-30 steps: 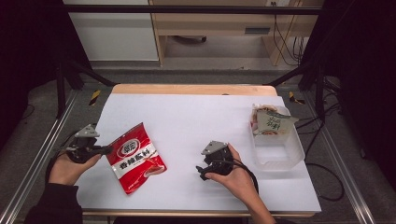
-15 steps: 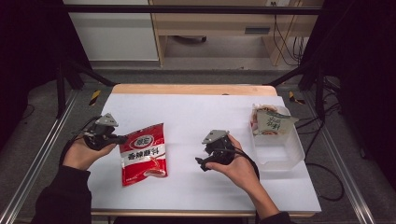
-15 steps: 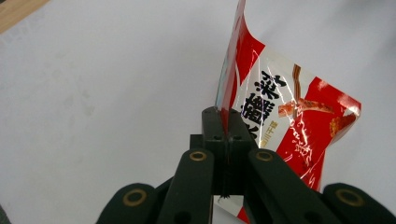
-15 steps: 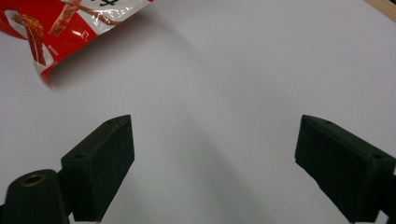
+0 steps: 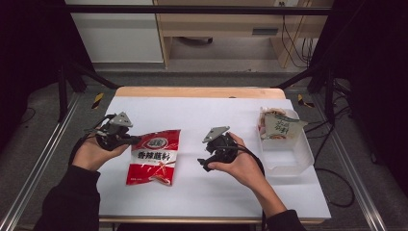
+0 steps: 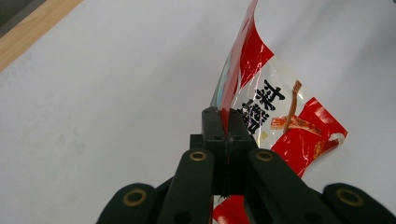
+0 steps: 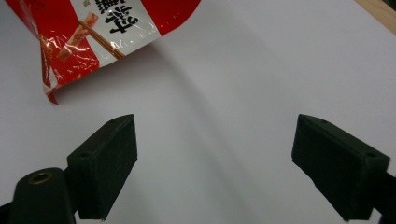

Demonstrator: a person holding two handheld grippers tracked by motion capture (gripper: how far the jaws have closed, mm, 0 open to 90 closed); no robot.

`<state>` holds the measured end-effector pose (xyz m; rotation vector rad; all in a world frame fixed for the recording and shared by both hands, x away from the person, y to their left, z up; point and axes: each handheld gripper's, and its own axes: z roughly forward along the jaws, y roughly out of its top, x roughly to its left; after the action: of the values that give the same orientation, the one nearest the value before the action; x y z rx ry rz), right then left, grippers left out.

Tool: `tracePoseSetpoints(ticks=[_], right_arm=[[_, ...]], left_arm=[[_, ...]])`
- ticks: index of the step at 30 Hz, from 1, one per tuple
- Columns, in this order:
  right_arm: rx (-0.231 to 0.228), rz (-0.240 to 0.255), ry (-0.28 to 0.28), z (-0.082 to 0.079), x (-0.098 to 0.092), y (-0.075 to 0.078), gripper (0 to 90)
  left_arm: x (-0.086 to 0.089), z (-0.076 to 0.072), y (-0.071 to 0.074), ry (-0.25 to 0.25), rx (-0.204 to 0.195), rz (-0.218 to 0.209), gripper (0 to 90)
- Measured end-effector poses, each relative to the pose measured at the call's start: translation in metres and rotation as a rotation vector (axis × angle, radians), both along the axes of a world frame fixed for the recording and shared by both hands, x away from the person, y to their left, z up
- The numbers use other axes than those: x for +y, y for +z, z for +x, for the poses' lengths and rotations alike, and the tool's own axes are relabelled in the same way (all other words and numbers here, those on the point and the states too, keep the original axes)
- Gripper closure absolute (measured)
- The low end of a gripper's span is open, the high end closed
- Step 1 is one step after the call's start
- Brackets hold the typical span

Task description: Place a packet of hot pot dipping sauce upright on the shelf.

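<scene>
We see a red snack packet with a white band of black characters, glossy and crinkled, on the left half of the white table. Its upper left edge is pinched between the closed jaws of the left gripper and lifted, so the film curls upward there; in the high view its lower end appears to rest on the table, the packet nearly upright.

Red snack packet farther up-table, straightened.
</scene>
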<state>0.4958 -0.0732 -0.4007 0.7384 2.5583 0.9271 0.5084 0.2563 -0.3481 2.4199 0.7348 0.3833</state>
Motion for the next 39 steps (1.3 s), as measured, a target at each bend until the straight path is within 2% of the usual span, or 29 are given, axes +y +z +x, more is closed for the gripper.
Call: tracePoseSetpoints(ticks=[5,12,20,23,25,31,33,34,39], right_arm=[[-0.006,-0.014,0.021,0.003,0.003,0.008,15.4],[-0.003,-0.041,0.042,0.009,0.008,0.017,16.4],[0.001,-0.039,0.054,0.018,0.013,0.023,19.1],[-0.002,-0.029,0.053,0.019,0.015,0.026,19.3],[-0.004,-0.045,0.065,0.02,0.018,0.026,19.2],[-0.002,-0.032,0.061,0.025,0.022,0.032,18.4],[0.005,-0.043,0.057,0.026,0.022,0.033,18.0],[0.005,-0.041,0.072,0.027,0.023,0.032,17.6],[0.007,-0.046,0.079,0.029,0.025,0.035,19.0]], left_arm=[[-0.014,0.0,0.002,-0.032,-0.003,0.028,90.0],[-0.022,0.0,0.012,-0.048,-0.021,0.023,90.0],[-0.031,-0.001,0.019,-0.07,-0.032,0.017,90.0],[-0.033,-0.002,0.02,-0.076,-0.036,0.019,90.0],[-0.033,-0.002,0.021,-0.076,-0.036,0.018,90.0],[-0.035,-0.003,0.023,-0.082,-0.04,0.019,90.0],[-0.036,-0.003,0.023,-0.086,-0.04,0.018,90.0],[-0.036,-0.003,0.023,-0.086,-0.04,0.019,90.0],[-0.037,-0.004,0.023,-0.09,-0.039,0.024,90.0]])
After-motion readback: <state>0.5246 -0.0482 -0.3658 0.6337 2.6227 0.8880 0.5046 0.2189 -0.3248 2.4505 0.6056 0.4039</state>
